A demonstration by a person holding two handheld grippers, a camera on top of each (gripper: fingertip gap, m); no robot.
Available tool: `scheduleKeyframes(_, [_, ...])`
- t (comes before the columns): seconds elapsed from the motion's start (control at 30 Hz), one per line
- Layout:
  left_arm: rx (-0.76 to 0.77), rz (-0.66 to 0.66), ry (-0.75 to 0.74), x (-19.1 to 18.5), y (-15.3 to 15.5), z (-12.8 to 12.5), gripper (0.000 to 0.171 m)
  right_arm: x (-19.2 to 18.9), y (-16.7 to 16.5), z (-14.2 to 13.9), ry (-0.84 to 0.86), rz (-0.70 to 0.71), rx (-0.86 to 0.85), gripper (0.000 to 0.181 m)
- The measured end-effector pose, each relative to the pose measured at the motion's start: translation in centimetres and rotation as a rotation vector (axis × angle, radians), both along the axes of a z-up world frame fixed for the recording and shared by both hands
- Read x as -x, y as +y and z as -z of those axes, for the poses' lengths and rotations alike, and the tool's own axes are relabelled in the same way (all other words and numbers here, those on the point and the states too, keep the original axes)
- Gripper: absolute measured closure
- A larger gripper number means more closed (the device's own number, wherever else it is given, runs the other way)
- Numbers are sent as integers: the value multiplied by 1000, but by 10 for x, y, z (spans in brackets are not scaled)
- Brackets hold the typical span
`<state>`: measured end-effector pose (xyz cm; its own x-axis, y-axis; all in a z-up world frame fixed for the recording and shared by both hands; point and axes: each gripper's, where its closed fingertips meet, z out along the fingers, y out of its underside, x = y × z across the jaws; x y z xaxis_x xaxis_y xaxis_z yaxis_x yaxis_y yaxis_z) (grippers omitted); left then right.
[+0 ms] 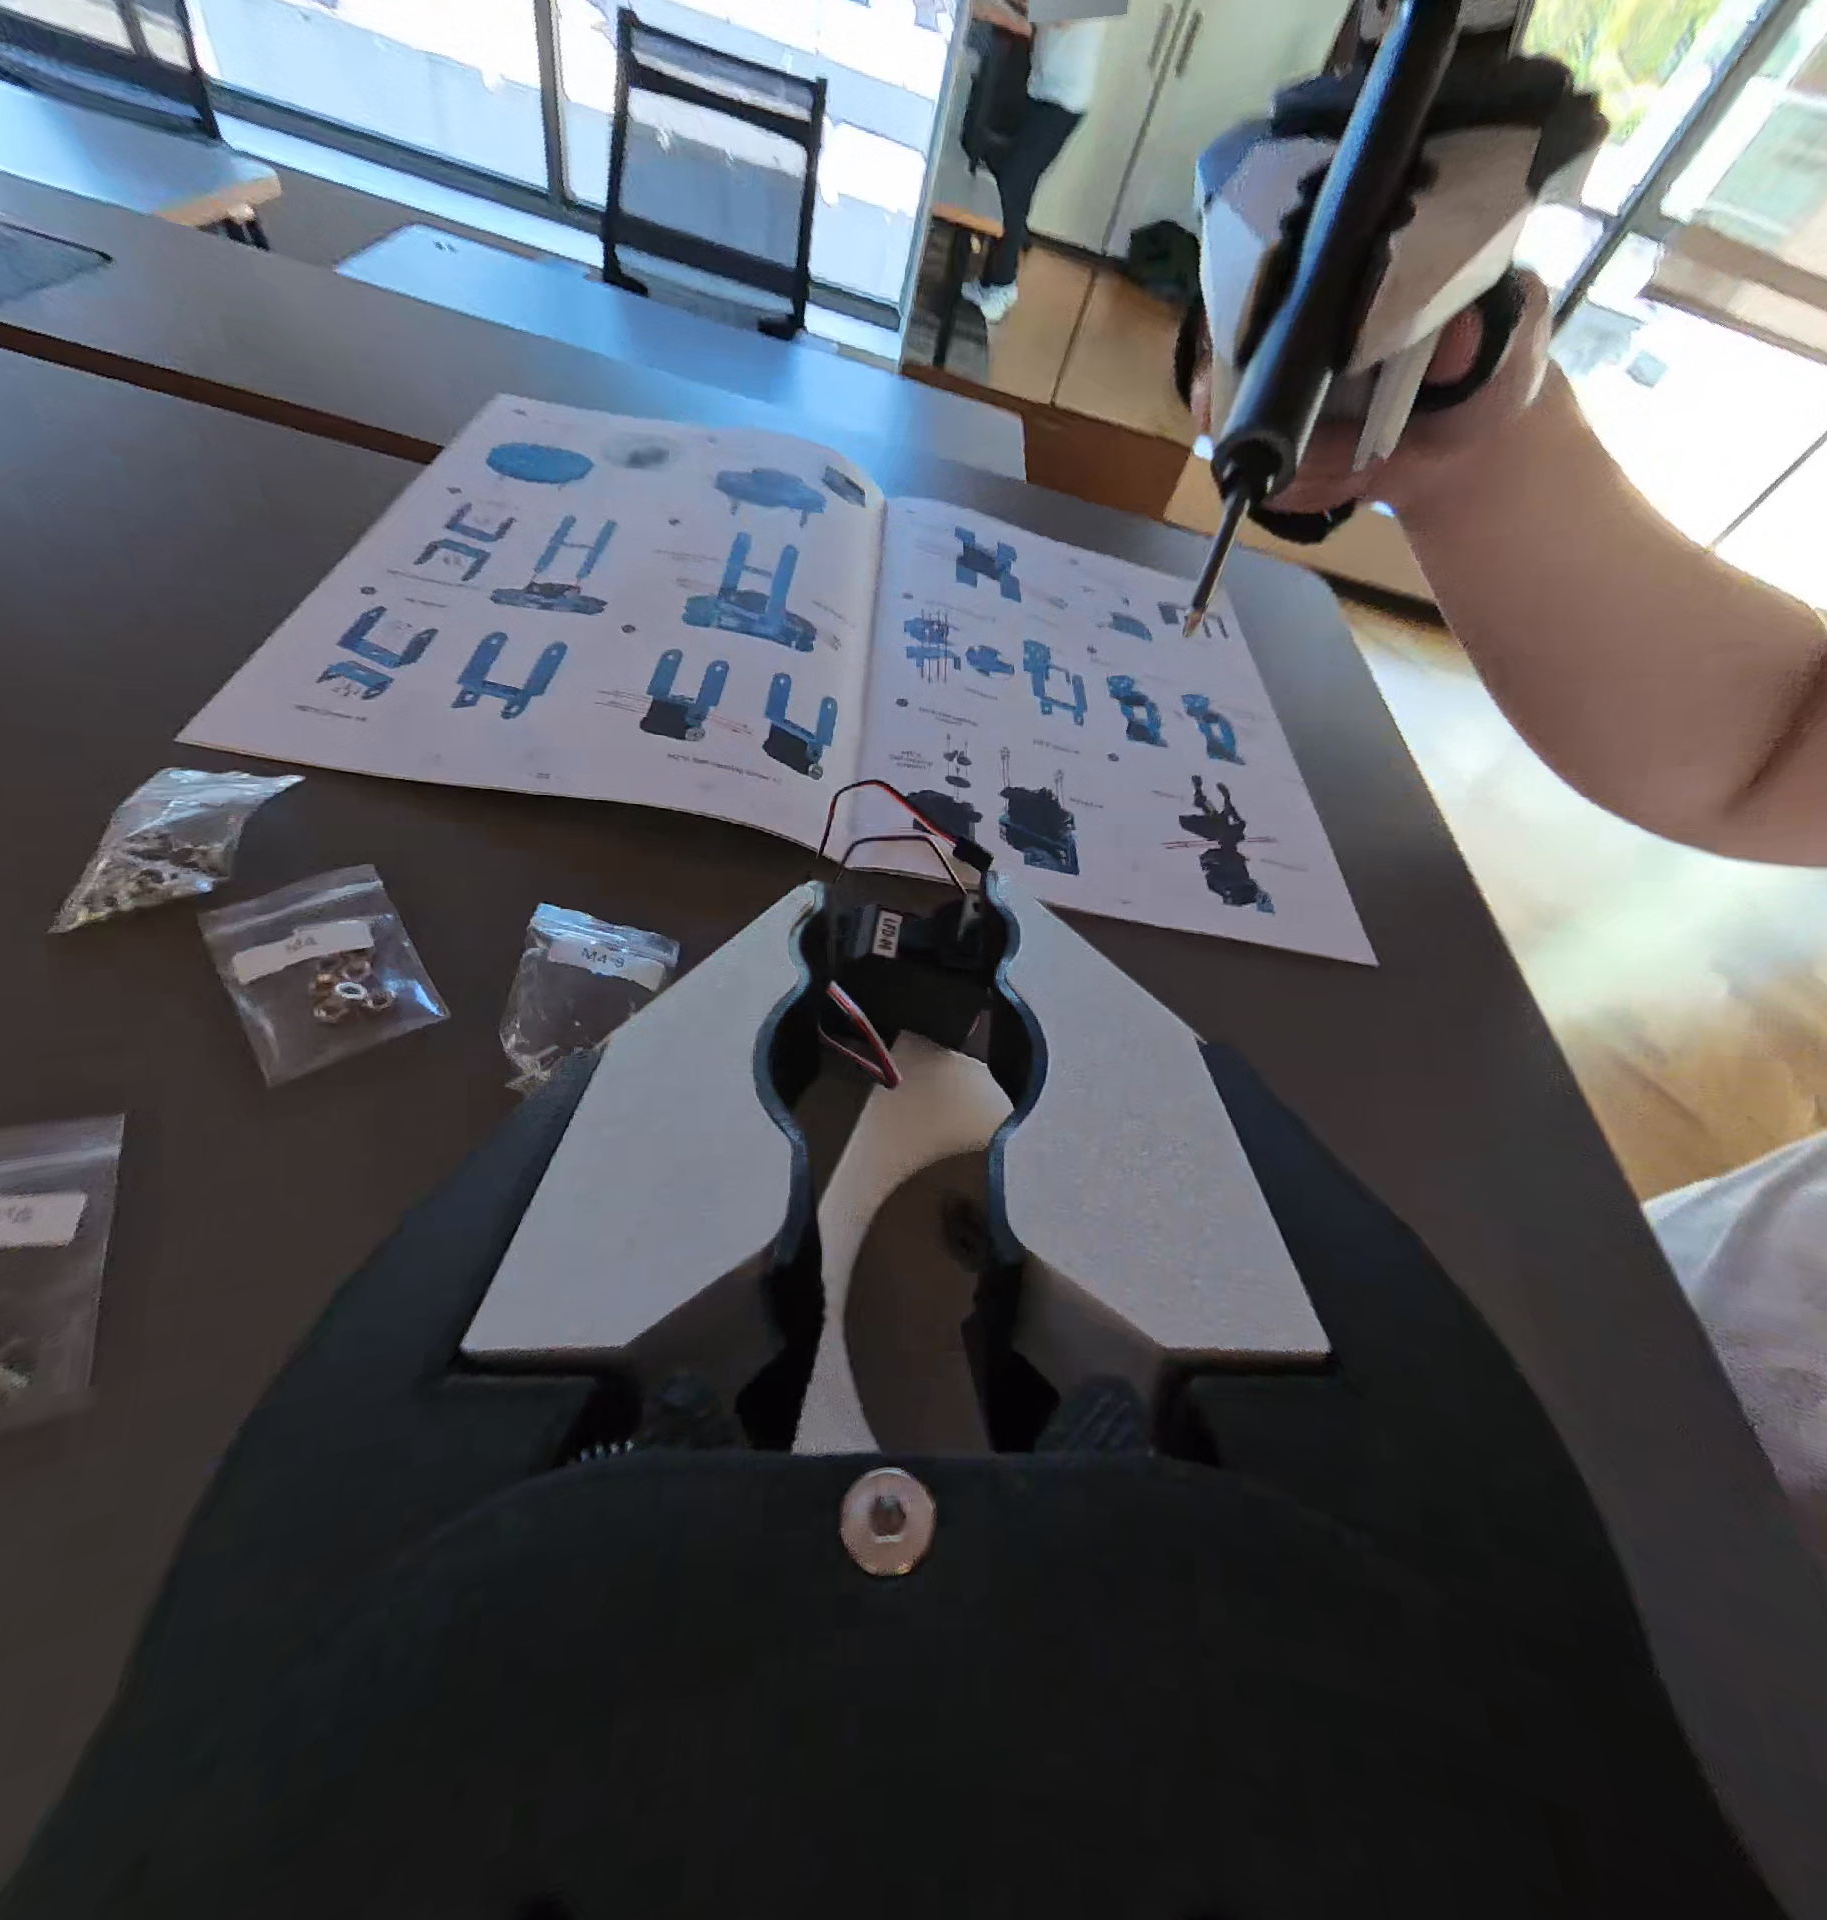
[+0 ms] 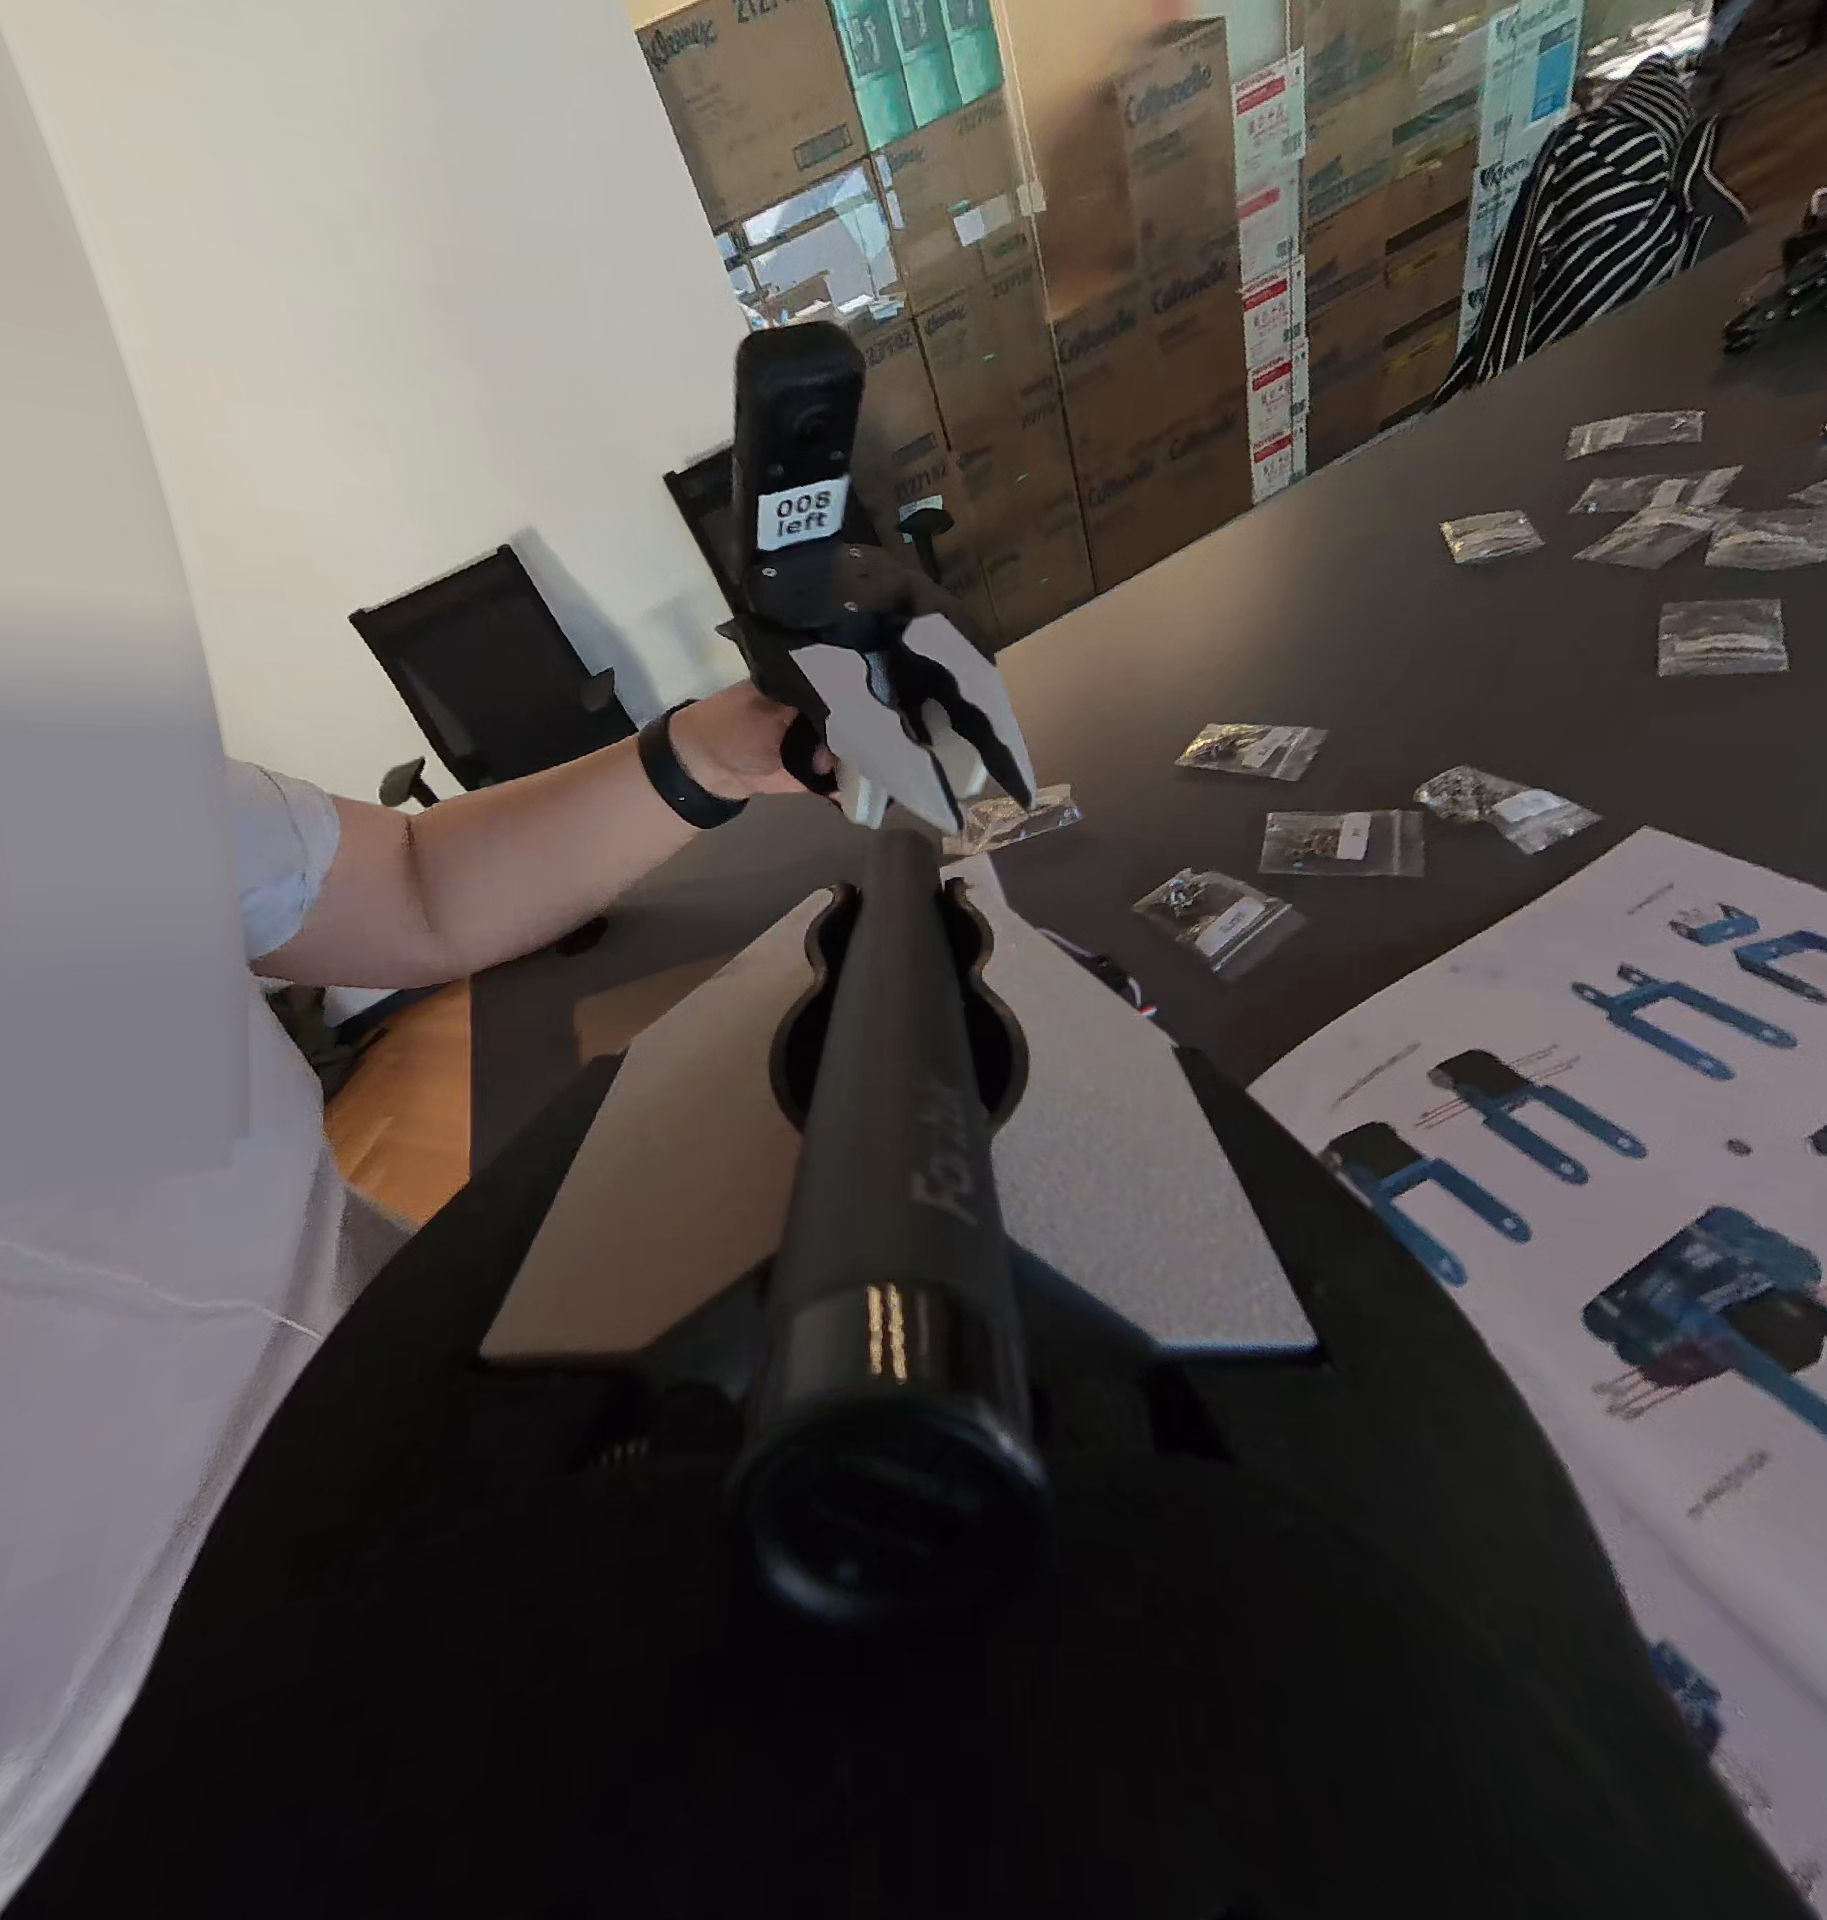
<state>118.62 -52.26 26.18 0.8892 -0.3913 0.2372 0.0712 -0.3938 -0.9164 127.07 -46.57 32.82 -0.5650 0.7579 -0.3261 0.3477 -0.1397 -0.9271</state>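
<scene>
Dark brown table surface [image 1: 161,520] filled most of the left wrist view, with an open instruction booklet [image 1: 680,623] of blue part drawings lying flat on it in the upper centre of the frame. The left gripper [image 1: 904,914] stood low over the table at the booklet's near edge, its jaws narrowed and clamped on a small black servo [image 1: 909,987]. A white moulded piece [image 1: 888,1122] sat between the jaws behind the servo; whether it was joined to the servo could not be told. The servo's red, white and black lead [image 1: 867,821] looped upward over the booklet's lower edge. The right gripper [image 2: 893,904] was raised clear of the table in the upper right of the left wrist view, jaws drawn in around the barrel of a black screwdriver [image 2: 888,1195]. The screwdriver's bit [image 1: 1195,623] pointed down over the right-hand page, apart from the servo; contact with the paper could not be confirmed. In the right wrist view the barrel hid the bit entirely. Several clear zip bags of small hardware lay left of the left gripper, the nearest [image 1: 576,987] just beside its left finger and another [image 1: 15,1247] cut off by the frame edge. Their contents were too small to identify beyond metallic pieces.
</scene>
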Motion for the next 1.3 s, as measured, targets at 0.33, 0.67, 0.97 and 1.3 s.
scheduleKeyframes(0.33, [172,261,-64,-6,11,0,158,27,40,3,179,-182,-4,165])
scheduleKeyframes(0.67, [101,158,-53,-25,15,10,155,33,53,24,210,-199,112,166])
scheduleKeyframes(0.97, [100,133,58,-29,16,25,150,31,43,36,204,-204,18,166])
scheduleKeyframes(1.3, [107,133,35,-25,15,33,155,33,40,44,182,-202,-30,165])
